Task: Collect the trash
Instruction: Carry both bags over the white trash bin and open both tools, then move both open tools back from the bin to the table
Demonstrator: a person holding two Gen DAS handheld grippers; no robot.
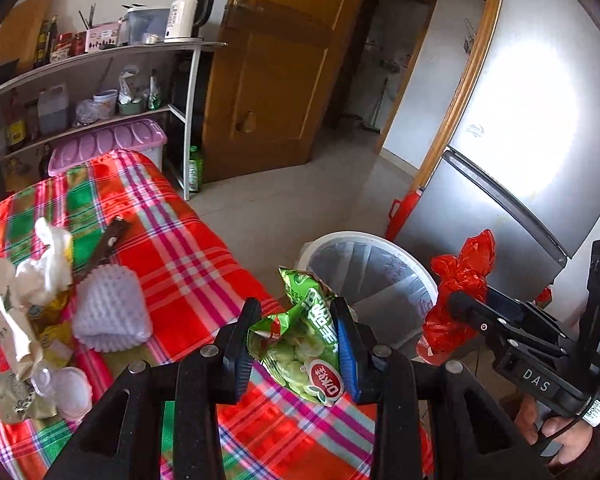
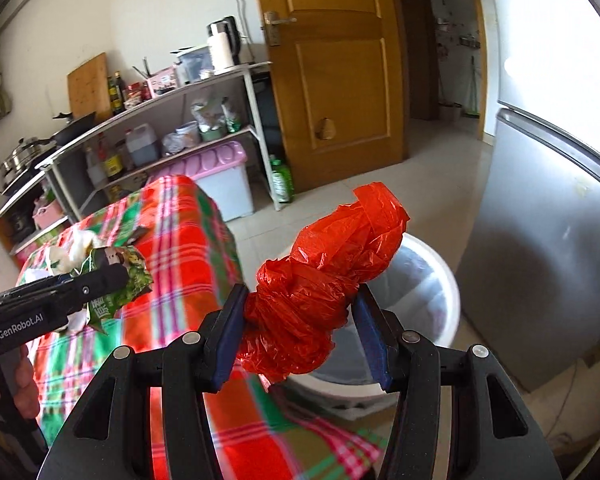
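Left gripper [image 1: 296, 344] clamped on green snack bag [image 1: 306, 344] above table edge; right gripper [image 2: 298, 324] clamped on knotted red plastic bag [image 2: 324, 280] near bin [image 2: 432, 300]. Risks: light wrappers drifting past rim on release; grippers bumping each other.

Both wrist views face the shared bin [image 1: 380, 276]

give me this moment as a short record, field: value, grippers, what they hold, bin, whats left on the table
left gripper: shut on green snack bag
right gripper: shut on red plastic bag
bin: white, open, on the floor beside the table, near both grippers
table: plaid cloth
left on table: white foam net, crumpled tissue, brown wrapper, other wrappers
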